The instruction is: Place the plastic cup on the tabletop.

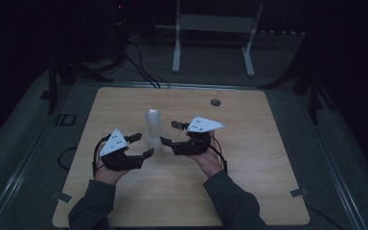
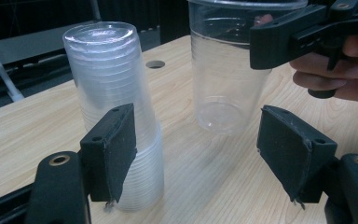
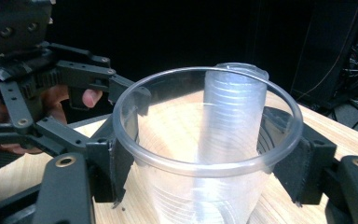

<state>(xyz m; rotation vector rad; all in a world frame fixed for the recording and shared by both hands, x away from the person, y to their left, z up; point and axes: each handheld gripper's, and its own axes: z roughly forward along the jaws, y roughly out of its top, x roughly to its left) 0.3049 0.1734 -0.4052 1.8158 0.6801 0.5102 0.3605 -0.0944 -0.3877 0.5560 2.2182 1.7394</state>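
Right gripper view: the single clear plastic cup sits between my right hand-held gripper's jaws, clamped on both sides just under its rim, mouth up, and in the left gripper view it looks lifted a little off the wooden surface. I judge it very light, thin-walled and springy, slick too, so a hard squeeze would buckle it and a loose one would let it slip; the stiffer band below the rim is the sound place to grip. Just beside it stands the stack of nested cups, upside down on the surface, near the middle in the high view. That stack should be firmer, though tall and easy to tip, so I would take it low on its side. My left hand-held gripper is released, jaws well apart with nothing between the pads, one jaw in front of the stack's lower part.
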